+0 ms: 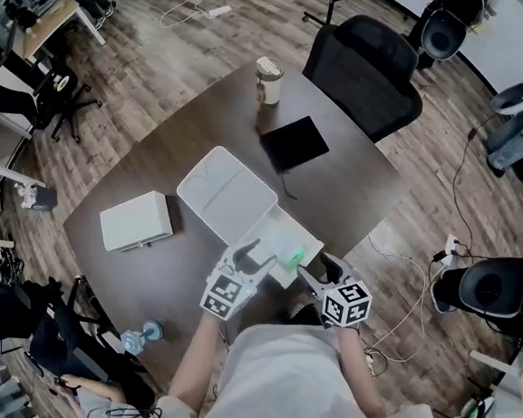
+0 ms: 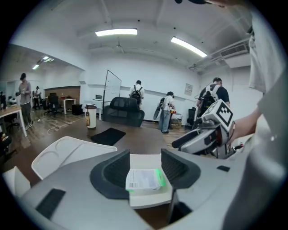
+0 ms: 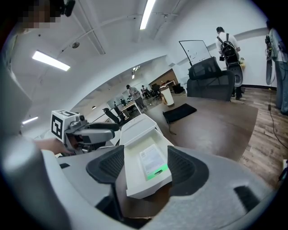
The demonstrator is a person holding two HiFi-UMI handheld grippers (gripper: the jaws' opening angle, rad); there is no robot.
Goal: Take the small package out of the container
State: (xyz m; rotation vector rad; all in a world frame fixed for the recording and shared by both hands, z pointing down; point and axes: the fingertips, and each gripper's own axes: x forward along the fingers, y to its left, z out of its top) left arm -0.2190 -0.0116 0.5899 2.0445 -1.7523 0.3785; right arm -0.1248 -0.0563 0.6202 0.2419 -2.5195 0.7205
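Observation:
The white container (image 1: 281, 228) lies open near the table's front edge, its lid (image 1: 227, 191) folded back. Inside lies the small package (image 1: 292, 252), white with a printed label and a green end. In the left gripper view the small package (image 2: 144, 179) spans the gap between the pads, and my left gripper (image 2: 145, 167) is shut on it from the side. From the near end my right gripper (image 3: 146, 168) straddles the container (image 3: 134, 179), its pads against both walls. In the head view the left gripper (image 1: 262, 255) and right gripper (image 1: 318, 270) meet at that end.
A white box (image 1: 136, 222) sits on the dark table (image 1: 354, 193) to the left. A black pad (image 1: 295, 143) and a paper cup (image 1: 268, 79) stand farther back, with an office chair (image 1: 365, 67) behind. A water bottle (image 1: 141, 337) lies by the floor at lower left.

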